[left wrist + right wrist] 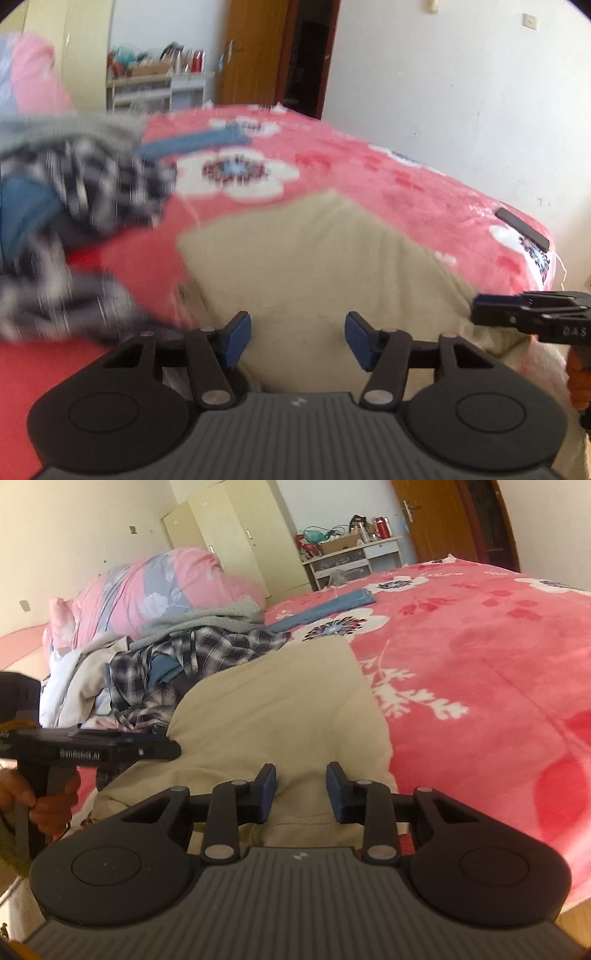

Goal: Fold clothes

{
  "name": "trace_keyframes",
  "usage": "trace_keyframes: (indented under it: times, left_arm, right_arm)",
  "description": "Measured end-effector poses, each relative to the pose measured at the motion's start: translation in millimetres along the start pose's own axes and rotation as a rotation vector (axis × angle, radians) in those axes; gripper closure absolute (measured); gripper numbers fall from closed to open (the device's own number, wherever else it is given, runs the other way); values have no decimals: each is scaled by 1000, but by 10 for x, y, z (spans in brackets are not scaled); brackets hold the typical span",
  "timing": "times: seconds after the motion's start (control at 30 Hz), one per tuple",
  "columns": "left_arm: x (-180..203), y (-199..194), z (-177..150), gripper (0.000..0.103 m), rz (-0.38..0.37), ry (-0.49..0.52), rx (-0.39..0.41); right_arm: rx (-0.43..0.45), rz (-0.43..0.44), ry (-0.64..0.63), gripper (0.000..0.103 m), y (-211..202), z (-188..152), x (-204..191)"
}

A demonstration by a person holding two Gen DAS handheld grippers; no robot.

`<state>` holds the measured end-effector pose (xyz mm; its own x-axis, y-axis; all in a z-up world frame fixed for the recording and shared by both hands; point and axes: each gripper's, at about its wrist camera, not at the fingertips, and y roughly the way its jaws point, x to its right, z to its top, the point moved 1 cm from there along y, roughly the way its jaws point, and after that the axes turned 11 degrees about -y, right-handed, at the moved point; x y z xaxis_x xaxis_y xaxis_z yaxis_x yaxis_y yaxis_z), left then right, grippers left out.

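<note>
A beige garment [314,258] [280,709] lies spread on the pink flowered bedspread [480,664], its near edge under both grippers. My left gripper [298,334] hovers over that near edge, open, with only flat cloth showing in the wide gap. My right gripper [301,790] stands over the same hem with a narrower gap, its blue pads [267,786] apart and beige cloth between them. Each gripper shows side-on in the other's view: the right gripper [478,308] at the garment's right edge, the left gripper [173,749] at its left, held by a hand [44,797].
A heap of clothes sits left of the garment: plaid shirt [192,653], grey sweater [207,616], white pieces [74,686]. Folded jeans [332,603] lie further back. A pink quilt [159,579] is behind the heap. A dark flat object [522,229] rests near the bed's right edge.
</note>
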<state>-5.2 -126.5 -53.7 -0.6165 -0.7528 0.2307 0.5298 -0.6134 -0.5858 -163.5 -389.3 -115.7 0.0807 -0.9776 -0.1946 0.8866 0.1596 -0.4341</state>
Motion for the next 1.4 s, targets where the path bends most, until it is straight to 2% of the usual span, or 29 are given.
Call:
trace_keyframes:
  times: [0.07,0.2,0.3,0.37,0.4,0.5,0.53,0.63,0.7,0.77,0.83,0.97,1.07,1.2,1.33,1.4]
  left_arm:
    - [82,89,235,46,-20,46,16]
    - [259,720,607,46,-60,83,-75]
    - [251,1364,722,50,-49,48,-175]
    - [208,1649,729,46,6,58,-160]
    - [143,1761,745,41,17,29,-161]
    - [-143,1953,783,40,-21,-155,-189]
    - [-185,1947,803,43,-22,-186,-186]
    - [-137,1847,927,50,-25,-189,-148]
    - [-49,1773,1035,49,-40,-166,-118]
    - [28,1748,1143,50,14,-120,-102]
    - [-44,1657,1254,50,50,-141,-94]
    - [-319,1061,1260,49,47,-215,-37]
    - [-396,548,990,49,74,-238,-28]
    - [-249,45,513,44,32,-232,-38]
    - [135,-203,-12,40,-7,-116,-52]
    - [341,-262,-236,40,-20,-37,-58]
  right_arm:
    - [39,-22,0,74,-43,113,10]
    - [111,-78,15,76,75,269,70]
    - [28,-99,31,77,309,67,122]
    - [58,-100,45,78,291,-106,123]
    - [64,-102,37,78,260,-129,113]
    - [80,-85,58,78,204,-202,153]
    - [87,-77,69,78,192,-220,175]
    - [103,-50,104,79,183,-232,245]
    - [111,-37,120,79,175,-236,276]
    - [114,-34,124,79,177,-236,282]
    - [117,-33,127,79,181,-237,284]
    - [123,-27,146,80,185,-244,303]
    - [130,-25,164,80,185,-250,310]
    - [141,-26,184,79,175,-264,316]
    - [151,-47,195,78,76,-282,281]
    - [139,-71,160,76,-33,-304,196]
